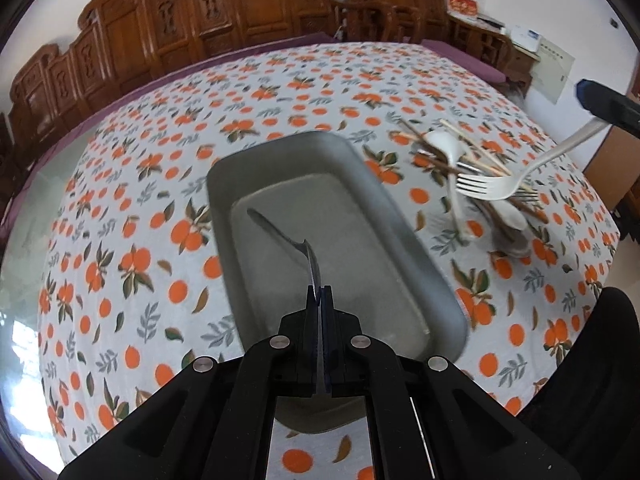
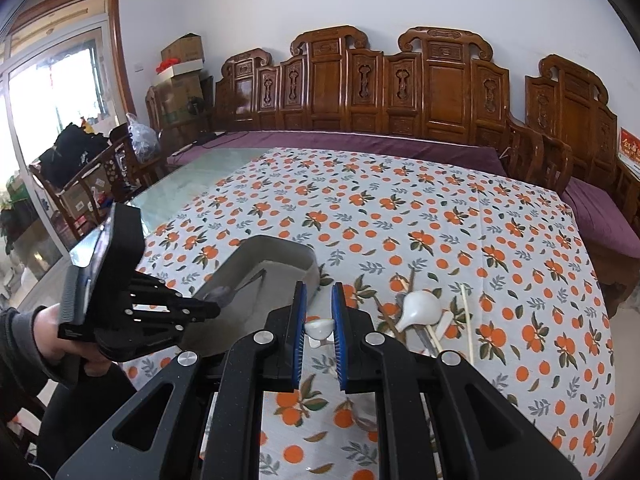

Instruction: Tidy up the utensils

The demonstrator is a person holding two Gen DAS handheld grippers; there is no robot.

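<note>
White fork in right gripper — above tray

The near end of the metal tray disappears under the left gripper, whose closed fingers cover the bowl of the metal spoon they pinch. Ahead and to that gripper's right, the utensil pile is motion-blurred: chopsticks and spoons overlap, their count unclear. The white fork has its handle end hidden inside the right gripper, itself cut by the picture's edge. In the right wrist view, only the fork's handle end shows between the blue pads; whether they touch it is unclear.
</note>
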